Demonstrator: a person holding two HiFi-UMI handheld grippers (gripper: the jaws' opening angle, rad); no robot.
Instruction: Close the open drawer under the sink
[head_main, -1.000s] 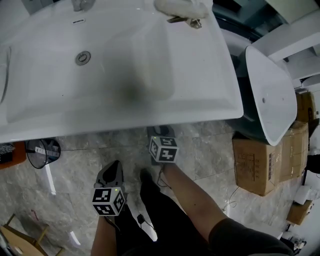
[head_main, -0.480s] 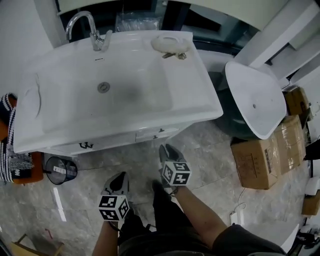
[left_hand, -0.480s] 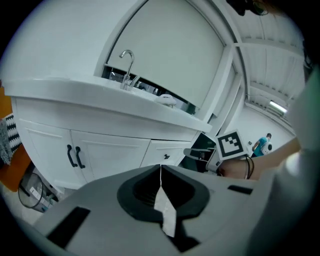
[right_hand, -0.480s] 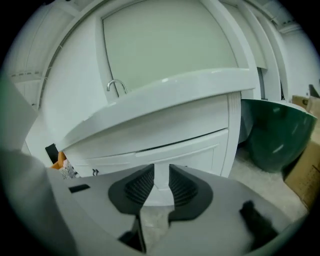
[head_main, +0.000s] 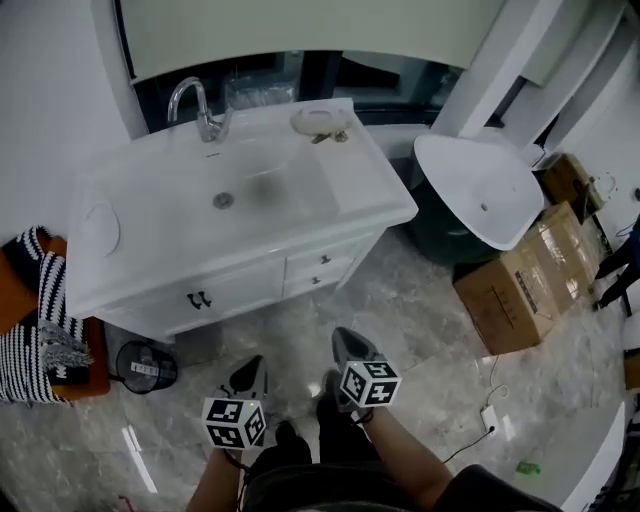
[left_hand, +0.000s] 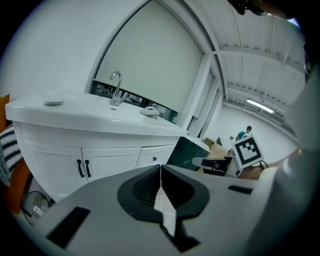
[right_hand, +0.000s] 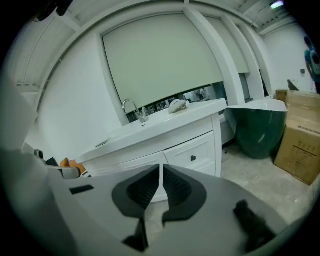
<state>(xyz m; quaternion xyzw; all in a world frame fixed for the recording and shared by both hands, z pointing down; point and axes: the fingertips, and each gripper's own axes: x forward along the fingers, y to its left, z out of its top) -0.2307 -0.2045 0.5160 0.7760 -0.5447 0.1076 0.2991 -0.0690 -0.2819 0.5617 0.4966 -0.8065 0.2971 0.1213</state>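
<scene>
Drawer (head_main: 325, 262) sat flush as I backed off, right gripper (head_main: 346, 340) just closed on nothing, left gripper (head_main: 251, 368) clenched empty.

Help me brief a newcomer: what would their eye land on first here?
The white sink cabinet with its chrome faucet fills the middle, its drawers flush. To its right a loose white basin rests on a dark green stand, beside cardboard boxes. At the bottom, the left gripper is shut, and the right gripper's jaws have just been closing on nothing.
</scene>
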